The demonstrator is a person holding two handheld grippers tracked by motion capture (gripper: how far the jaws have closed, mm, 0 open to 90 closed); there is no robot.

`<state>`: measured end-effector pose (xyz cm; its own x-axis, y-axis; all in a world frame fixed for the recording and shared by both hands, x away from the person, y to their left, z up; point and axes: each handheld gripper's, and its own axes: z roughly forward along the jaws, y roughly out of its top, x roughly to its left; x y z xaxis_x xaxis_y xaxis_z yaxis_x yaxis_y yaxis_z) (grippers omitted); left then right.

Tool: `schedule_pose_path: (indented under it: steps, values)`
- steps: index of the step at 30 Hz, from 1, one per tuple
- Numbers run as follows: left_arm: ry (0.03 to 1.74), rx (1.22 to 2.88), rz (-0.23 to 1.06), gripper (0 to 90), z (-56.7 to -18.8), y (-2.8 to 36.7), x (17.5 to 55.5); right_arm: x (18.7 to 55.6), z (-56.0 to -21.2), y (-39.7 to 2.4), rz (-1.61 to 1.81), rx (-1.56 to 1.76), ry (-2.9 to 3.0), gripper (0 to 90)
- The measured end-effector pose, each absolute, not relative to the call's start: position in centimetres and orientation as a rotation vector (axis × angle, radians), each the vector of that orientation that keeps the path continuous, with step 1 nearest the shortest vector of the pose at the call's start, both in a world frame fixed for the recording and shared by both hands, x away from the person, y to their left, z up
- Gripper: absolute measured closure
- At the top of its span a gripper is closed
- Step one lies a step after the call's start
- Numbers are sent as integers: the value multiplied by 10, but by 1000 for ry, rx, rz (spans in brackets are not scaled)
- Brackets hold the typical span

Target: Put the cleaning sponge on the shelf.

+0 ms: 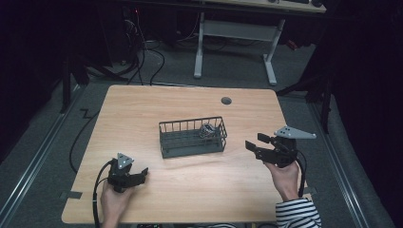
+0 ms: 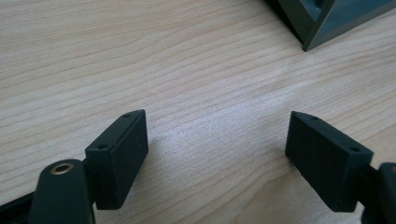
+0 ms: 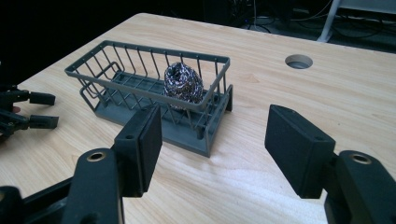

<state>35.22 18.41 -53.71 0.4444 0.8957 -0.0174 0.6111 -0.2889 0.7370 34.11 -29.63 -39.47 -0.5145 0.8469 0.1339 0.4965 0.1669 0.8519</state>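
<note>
From the high view, I hold my left gripper [image 1: 142, 174] low at the near left of the wooden table [image 1: 142, 104], its jaws pointing right and a little toward the wire basket [image 1: 192, 137], which sits near the middle of the table. My right gripper [image 1: 254, 142] is at the right side, pointing left at the basket's right end and standing well apart from it. Inside the basket, at its right end, lies the steel scouring ball [image 1: 207, 130], small and hard to make out from up here. A round cable hole [image 1: 226, 100] sits in the tabletop beyond the basket.

In my left gripper view, my left gripper [image 2: 217, 142] has its jaws wide apart with nothing between them but bare wood grain. A corner of the basket [image 2: 322, 23] shows at the top right, well ahead of the jaws. The ball cannot be seen from this angle.

My right gripper view gives what the others lack: the scouring ball [image 3: 183, 86] clearly, a shiny coiled wad resting against the basket's [image 3: 116, 84] near end wall. My right gripper [image 3: 212, 135] has its jaws apart and grips nothing; the ball lies ahead of them, slightly left of the gap, inside the basket. My left gripper [image 3: 44, 109] appears at the far left edge, beyond the basket.
</note>
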Motion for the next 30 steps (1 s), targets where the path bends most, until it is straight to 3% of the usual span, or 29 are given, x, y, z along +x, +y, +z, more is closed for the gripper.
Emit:
schedule_pose_path:
  steps: [30]
  values:
    - [1260,2014,533,217,-537,184,352,323,-439,-324,1333,1415,2000,376]
